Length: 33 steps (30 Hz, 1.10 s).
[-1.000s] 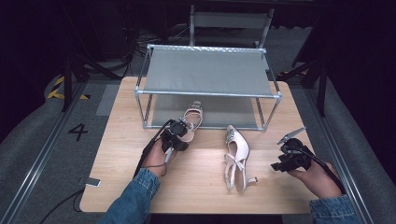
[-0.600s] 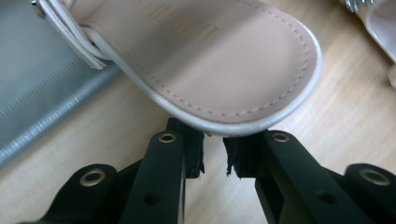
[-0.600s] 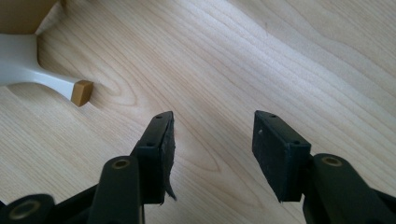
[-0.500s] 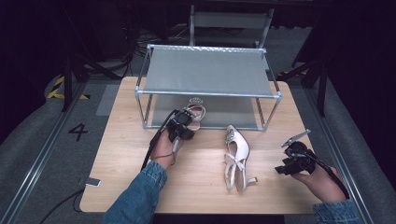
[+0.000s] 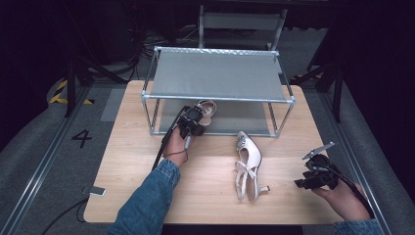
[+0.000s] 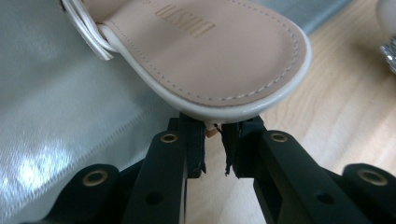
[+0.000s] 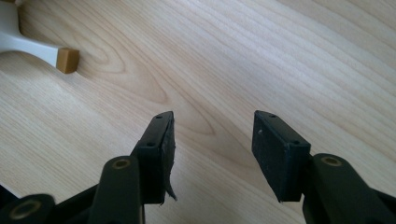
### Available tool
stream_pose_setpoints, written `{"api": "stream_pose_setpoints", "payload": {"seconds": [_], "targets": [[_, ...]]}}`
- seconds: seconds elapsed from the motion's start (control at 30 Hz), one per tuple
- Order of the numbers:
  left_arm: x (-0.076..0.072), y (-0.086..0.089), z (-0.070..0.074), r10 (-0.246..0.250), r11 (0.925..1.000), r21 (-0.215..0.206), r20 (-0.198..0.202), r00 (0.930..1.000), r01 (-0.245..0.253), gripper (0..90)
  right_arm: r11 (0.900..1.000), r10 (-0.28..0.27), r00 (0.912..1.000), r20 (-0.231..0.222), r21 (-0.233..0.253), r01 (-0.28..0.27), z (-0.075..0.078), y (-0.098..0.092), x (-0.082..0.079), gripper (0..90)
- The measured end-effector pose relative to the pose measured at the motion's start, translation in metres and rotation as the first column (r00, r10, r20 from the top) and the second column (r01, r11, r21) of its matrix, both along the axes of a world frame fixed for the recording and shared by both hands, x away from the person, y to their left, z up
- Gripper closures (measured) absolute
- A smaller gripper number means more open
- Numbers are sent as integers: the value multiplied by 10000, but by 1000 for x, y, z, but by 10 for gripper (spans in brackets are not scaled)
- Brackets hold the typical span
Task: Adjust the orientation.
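— What's changed since half a second back?

— My left tool (image 5: 196,119) has carried its sandal (image 5: 207,108) further forward, so the sandal now sits at the front edge of the rack's (image 5: 219,51) lower shelf (image 5: 244,119). In the left gripper view the jaws are nearly closed, pinching the sandal's (image 6: 205,56) sole rim, with grey shelf to one side of it and wood to the other. My right tool (image 5: 313,171) has drifted slightly back toward me at the right of the tabletop (image 5: 127,161).

— And the right tool's jaws?

— Spread wide over bare wood, holding nothing. A heel tip (image 7: 67,60) lies beyond them, well apart.

— Count things for me.

— Two sandals: one in my left tool, the other (image 5: 248,164) lying mid-tabletop. One rack with two shelves. Two tools.
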State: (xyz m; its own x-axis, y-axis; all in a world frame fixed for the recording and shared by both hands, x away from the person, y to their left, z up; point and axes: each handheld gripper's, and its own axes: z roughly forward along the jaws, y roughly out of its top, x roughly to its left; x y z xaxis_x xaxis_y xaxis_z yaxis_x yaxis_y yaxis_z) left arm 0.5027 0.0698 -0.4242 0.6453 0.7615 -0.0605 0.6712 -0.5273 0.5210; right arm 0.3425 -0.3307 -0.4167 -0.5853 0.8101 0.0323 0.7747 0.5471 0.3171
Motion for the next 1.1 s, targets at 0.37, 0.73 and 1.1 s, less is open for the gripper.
{"api": "stream_pose_setpoints", "payload": {"seconds": [0.37,0.73,1.1], "targets": [[22,-14,-15,483,9978,-453,-38,9988,-484,775,9988,-482,9988,-66,-19,482,-1,-12,-17,493],[22,-11,-16,560,9977,-402,123,9984,-555,666,9989,-470,9989,-45,29,471,0,-13,-17,491],[-18,0,20,-265,9994,-206,198,9995,269,616,9997,64,9997,227,232,-69,8,3,-3,494]]}}
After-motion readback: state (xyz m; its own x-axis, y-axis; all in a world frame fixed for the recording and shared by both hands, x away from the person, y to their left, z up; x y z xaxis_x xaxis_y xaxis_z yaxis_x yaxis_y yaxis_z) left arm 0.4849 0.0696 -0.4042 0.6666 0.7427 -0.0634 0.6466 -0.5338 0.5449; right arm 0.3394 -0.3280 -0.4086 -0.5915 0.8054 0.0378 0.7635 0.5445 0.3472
